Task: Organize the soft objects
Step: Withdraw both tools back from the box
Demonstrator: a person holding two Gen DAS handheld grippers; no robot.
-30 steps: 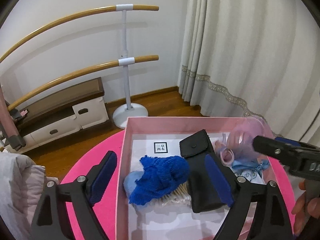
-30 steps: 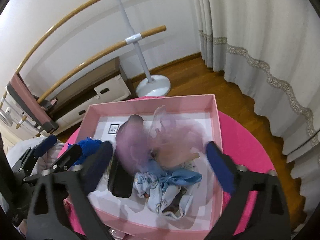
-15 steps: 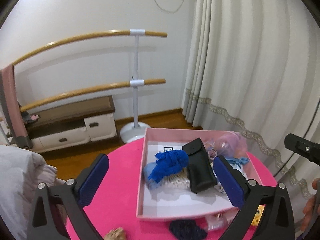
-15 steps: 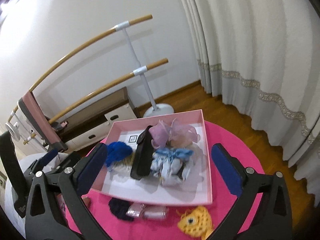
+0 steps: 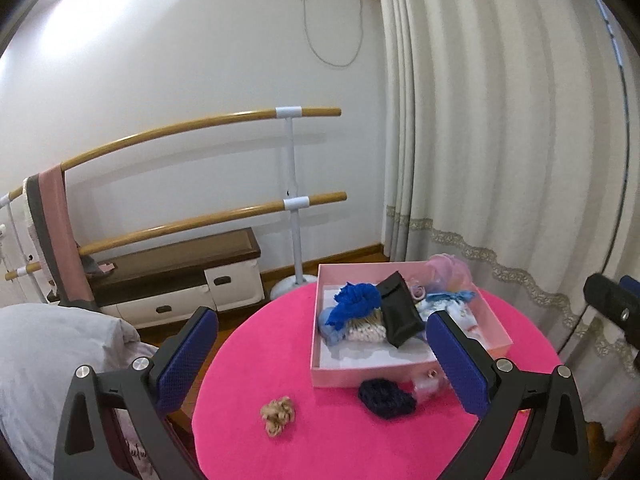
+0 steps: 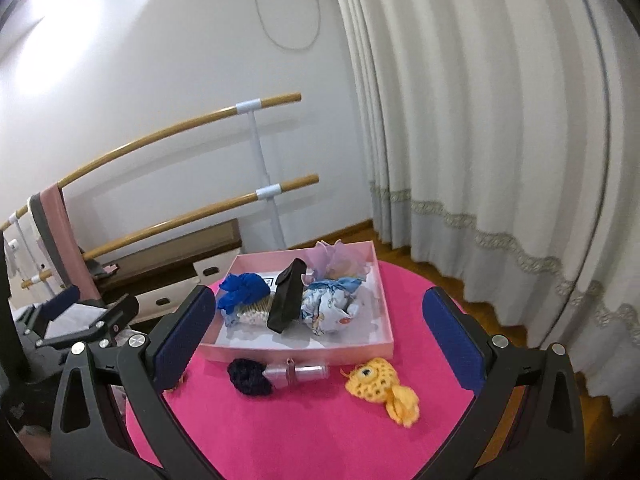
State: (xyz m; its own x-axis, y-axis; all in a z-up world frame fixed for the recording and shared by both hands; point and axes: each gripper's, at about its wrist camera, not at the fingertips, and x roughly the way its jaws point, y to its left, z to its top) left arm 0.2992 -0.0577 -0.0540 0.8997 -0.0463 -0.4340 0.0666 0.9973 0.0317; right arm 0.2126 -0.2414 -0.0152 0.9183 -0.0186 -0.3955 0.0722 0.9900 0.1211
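Note:
A pink box on a round pink table holds a blue scrunchie, a black pouch, a lilac scrunchie, pale blue fabric and cotton swabs. In front of the box lie a dark navy scrunchie, a beige scrunchie, a clear bottle and a yellow crochet fish. My left gripper and right gripper are open and empty, held back above the table's near side.
The pink table stands by cream curtains on the right. A wooden ballet barre and a low drawer cabinet stand behind. Grey bedding lies at the left.
Both grippers have pulled back and up from the box. The lilac scrunchie now rests in the box. The whole table and the loose items in front have come into view.

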